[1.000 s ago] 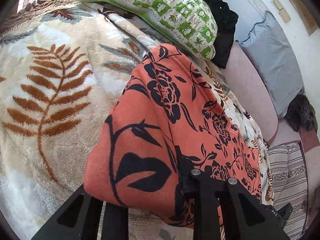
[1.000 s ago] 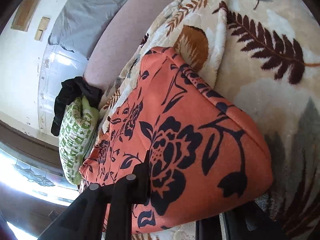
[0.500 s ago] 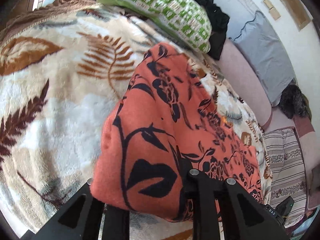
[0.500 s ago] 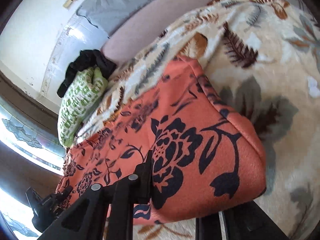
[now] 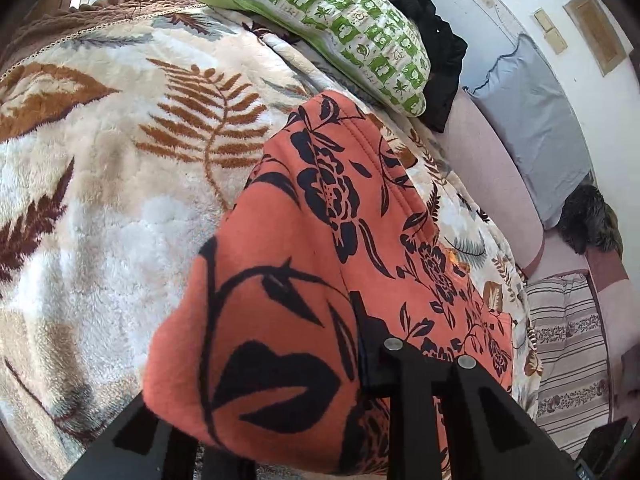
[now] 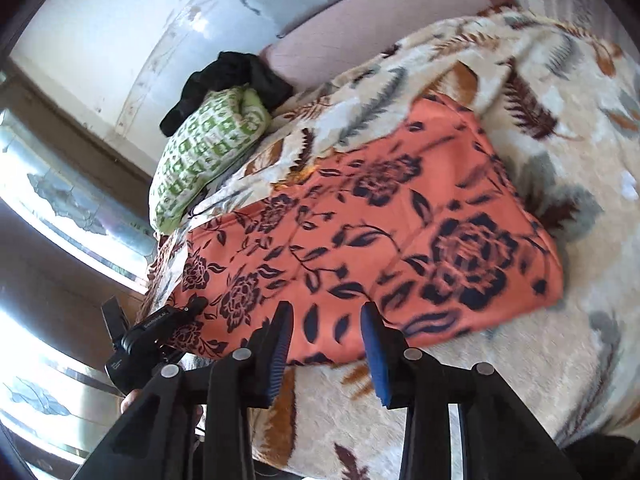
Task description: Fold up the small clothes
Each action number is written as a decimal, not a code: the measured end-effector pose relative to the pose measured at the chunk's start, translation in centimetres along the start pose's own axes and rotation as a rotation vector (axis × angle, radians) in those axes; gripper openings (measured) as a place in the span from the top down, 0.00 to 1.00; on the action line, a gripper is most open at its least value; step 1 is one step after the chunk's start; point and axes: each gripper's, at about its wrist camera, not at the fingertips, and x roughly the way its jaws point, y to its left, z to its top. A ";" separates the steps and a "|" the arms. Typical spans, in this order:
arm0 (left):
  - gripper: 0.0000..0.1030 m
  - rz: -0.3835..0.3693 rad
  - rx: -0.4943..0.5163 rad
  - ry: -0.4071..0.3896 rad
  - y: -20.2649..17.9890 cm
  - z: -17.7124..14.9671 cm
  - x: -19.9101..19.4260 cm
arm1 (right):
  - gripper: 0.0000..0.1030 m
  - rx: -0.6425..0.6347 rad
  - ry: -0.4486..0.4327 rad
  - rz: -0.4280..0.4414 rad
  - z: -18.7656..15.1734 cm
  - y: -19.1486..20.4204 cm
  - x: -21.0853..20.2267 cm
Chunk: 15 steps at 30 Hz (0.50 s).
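An orange garment with black flowers [image 6: 380, 220] lies folded on the leaf-patterned blanket [image 6: 580, 360]. My right gripper [image 6: 326, 312] hovers just above its near edge. Its jaws are opening and its blue pads [image 6: 376, 344] grip nothing. In the left wrist view the same garment [image 5: 328, 220] drapes over my left gripper [image 5: 280, 380], which is shut on its near corner; the cloth hides the fingertips. The right wrist view shows the left gripper [image 6: 152, 332] at the garment's far-left corner.
A green-and-white pillow [image 5: 340, 28] and a black bundle of clothing [image 5: 436, 52] lie at the head of the blanket [image 5: 100, 200]. Beyond are a grey pillow [image 5: 536, 128], a pink mattress edge [image 5: 488, 184] and a striped cloth [image 5: 568, 352]. A window [image 6: 60, 200] is at left.
My right gripper has let go of the garment, opened, and drawn back and up. That side of the garment now lies flat on the blanket. The left gripper shifted and still holds its corner.
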 end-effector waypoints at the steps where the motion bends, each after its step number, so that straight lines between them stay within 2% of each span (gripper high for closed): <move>1: 0.76 -0.001 0.006 0.001 -0.1 0.1 0.0 | 0.66 -0.039 0.001 -0.013 0.6 1.4 1.4; 3: 0.75 -0.002 0.007 0.009 0.1 0.1 0.1 | 0.70 -0.076 0.017 -0.026 1.9 3.0 4.5; 5: 0.70 0.001 -0.019 0.029 0.6 0.0 0.6 | 0.71 -0.073 0.031 -0.028 3.2 3.7 7.3; 7: 0.69 -0.011 -0.050 0.046 1.2 -0.1 0.9 | 0.71 -0.095 0.049 -0.039 4.3 4.3 10.3; 10: 0.71 -0.013 -0.047 0.031 1.6 -0.1 0.6 | 0.71 -0.072 0.235 -0.069 4.2 3.1 16.5; 11: 0.73 -0.010 -0.044 0.028 1.5 -0.1 0.5 | 0.71 -0.082 0.219 -0.062 4.6 3.3 16.3; 13: 0.74 0.006 -0.026 0.013 1.1 -0.3 0.4 | 0.68 -0.117 0.301 -0.092 6.2 4.7 16.1; 15: 0.75 0.045 0.033 -0.013 0.1 -0.4 0.2 | 0.68 -0.125 0.332 -0.064 8.0 6.5 16.1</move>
